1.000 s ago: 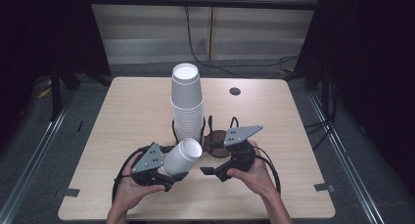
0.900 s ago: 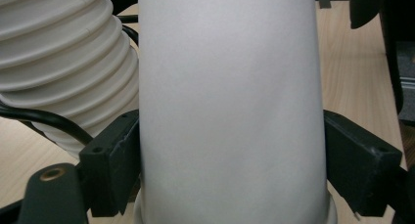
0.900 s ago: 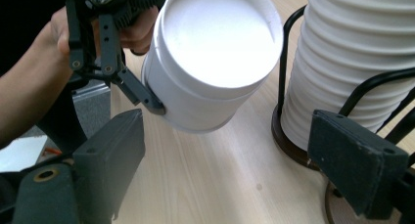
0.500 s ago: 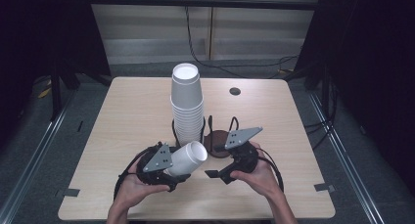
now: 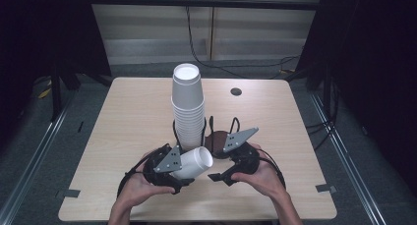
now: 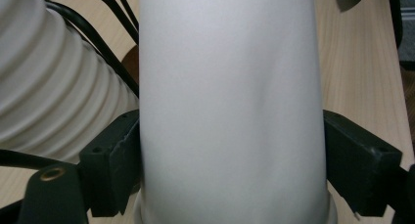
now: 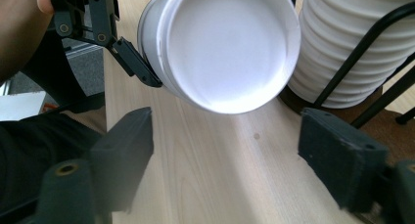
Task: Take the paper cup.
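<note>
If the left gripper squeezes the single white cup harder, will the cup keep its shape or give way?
The single white cup probably gives way: its thin wall already shows a faint dent above the left gripper. It looks light, held sideways at one end. Set down lying so, its round tapered body would likely roll in a curve.

I'm working in what looks like a lab or recording booth: black curtains (image 5: 44, 33) hang left and right of my bare light-wood table (image 5: 128, 117), cables (image 5: 196, 43) trail over the grey carpet floor (image 5: 34, 131) at the far side, and metal floor rails (image 5: 49, 131) flank it.
</note>
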Demonstrator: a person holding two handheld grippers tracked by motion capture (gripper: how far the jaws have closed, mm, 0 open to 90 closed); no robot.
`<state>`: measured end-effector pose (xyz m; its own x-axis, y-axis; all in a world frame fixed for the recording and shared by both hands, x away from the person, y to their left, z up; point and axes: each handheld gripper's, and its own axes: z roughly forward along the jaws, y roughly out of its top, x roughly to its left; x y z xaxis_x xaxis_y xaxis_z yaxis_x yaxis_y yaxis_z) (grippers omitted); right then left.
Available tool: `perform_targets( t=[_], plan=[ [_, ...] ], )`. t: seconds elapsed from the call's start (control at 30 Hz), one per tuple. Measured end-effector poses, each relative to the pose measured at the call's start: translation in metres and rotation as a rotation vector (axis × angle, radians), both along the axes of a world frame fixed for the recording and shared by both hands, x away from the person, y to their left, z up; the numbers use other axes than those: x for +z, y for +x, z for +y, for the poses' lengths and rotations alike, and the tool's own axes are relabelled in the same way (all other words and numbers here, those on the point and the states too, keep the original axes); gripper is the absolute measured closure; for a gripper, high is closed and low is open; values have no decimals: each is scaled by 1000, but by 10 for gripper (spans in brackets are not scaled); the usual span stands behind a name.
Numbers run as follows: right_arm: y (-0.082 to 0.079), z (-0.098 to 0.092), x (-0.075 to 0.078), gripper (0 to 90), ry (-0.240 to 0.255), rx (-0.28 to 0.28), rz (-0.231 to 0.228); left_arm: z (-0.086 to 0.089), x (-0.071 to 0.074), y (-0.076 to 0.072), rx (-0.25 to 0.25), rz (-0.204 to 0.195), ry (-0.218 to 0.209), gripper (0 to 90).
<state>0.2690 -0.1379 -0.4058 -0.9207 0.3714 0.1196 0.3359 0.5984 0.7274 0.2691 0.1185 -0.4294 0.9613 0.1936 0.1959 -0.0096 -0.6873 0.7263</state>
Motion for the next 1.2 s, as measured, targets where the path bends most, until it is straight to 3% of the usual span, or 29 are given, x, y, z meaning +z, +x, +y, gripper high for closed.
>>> perform_targets(
  t=[0.23,0.43,0.73,1.0,1.2],
  plan=[
    [3,0,-3,142,-51,27,36,-3,-1,1,-12,4,49,169],
    [6,7,0,154,-97,46,22,-5,-1,0,-25,13,89,169],
    [9,12,-4,179,-130,89,46,-7,-4,1,-37,24,108,169],
    [11,16,-3,170,-176,111,44,-10,-3,0,-50,26,150,169],
    [14,19,-7,170,-212,137,70,-13,-2,0,-50,21,170,169]
  ],
)
